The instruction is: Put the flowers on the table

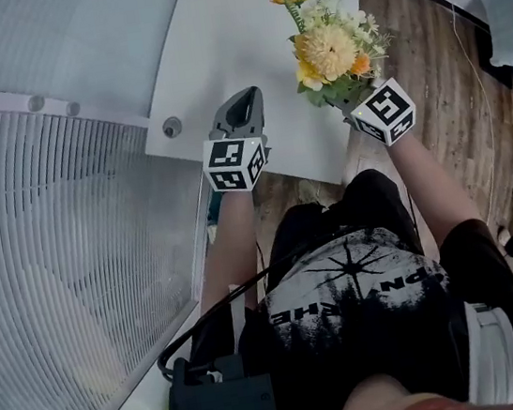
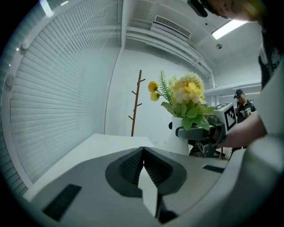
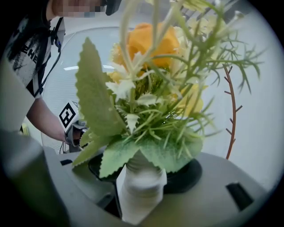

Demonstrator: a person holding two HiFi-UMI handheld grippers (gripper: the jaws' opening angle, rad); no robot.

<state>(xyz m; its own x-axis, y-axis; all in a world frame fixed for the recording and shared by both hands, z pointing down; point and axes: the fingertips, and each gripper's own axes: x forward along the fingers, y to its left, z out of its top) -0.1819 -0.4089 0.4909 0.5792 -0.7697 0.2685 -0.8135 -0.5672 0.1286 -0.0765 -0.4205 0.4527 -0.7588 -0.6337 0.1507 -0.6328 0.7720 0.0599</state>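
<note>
Carry step: right tongs clamp white vase of yellow-orange flowers over white table edge, left tongs clenched empty; next probably lower, release.

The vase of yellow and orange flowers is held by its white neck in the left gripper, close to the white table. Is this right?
Wrong gripper: the right gripper holds the vase by its white neck, close to the white table. The right gripper view shows this; the left gripper is shut and empty.

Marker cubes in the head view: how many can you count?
2: one cube on the left gripper, one on the right gripper holding the flower vase. None seems hidden.
</note>
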